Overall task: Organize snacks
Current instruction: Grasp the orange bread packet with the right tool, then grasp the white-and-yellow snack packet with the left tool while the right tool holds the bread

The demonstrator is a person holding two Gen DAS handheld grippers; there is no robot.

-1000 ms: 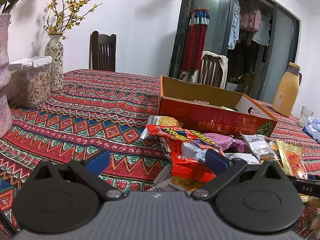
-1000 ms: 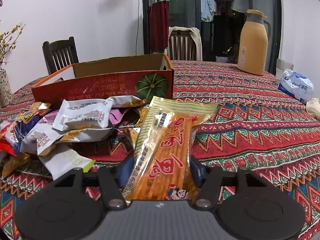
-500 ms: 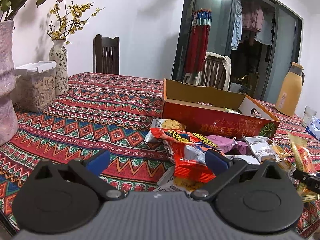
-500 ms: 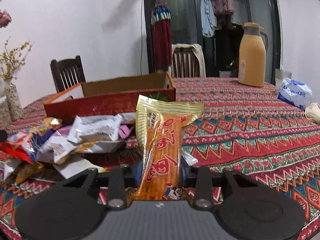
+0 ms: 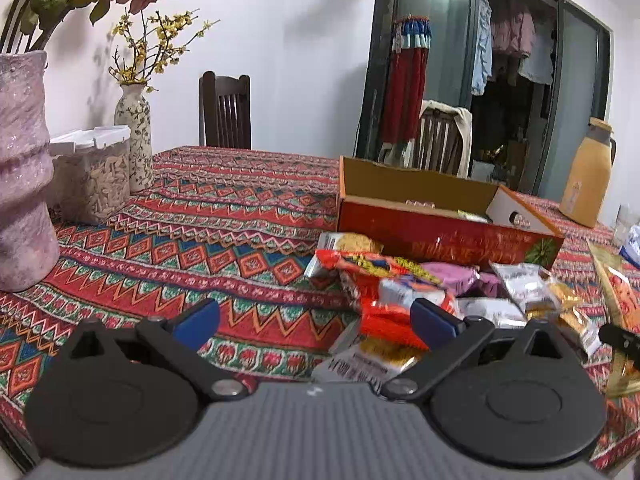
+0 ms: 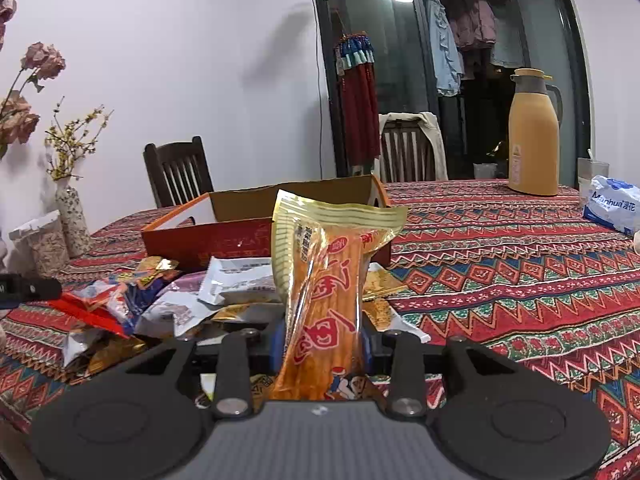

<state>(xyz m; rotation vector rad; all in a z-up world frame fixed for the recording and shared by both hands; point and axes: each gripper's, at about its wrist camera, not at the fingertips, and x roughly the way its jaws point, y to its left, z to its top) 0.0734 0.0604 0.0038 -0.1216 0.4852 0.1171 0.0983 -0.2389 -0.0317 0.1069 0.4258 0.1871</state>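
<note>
Two claws sit over the snack-strewn worktop (image 5: 224, 216), which is covered in a patterned red cloth. The right claw (image 6: 322, 340) is clamped on a long orange-and-gold snack packet (image 6: 324, 280), both blue pads pressing its lower part; the packet stands nearly upright, its crimped top edge overlapping the near wall of the open cardboard box (image 6: 224, 236) behind it in the right wrist view. The left claw (image 5: 316, 320) stands wide with nothing between its pads, its right pad in front of the near edge of the loose pile of snack packets (image 5: 404, 280).

The pile lies against the box's front wall (image 5: 440, 236) and spreads toward the near edge of the worktop. To the left of the pile the cloth is bare up to a pink vase (image 5: 22, 168), a clear lidded container (image 5: 94, 172) and a slim flowered vase (image 5: 134, 136), which cluster at the left edge. To the right of the box, open cloth runs to a tan thermos jug (image 6: 534, 132) at the far edge and a white-and-blue tissue pack (image 6: 612, 204) at the right edge. Inside the box a few small items lie low behind the front wall.
</note>
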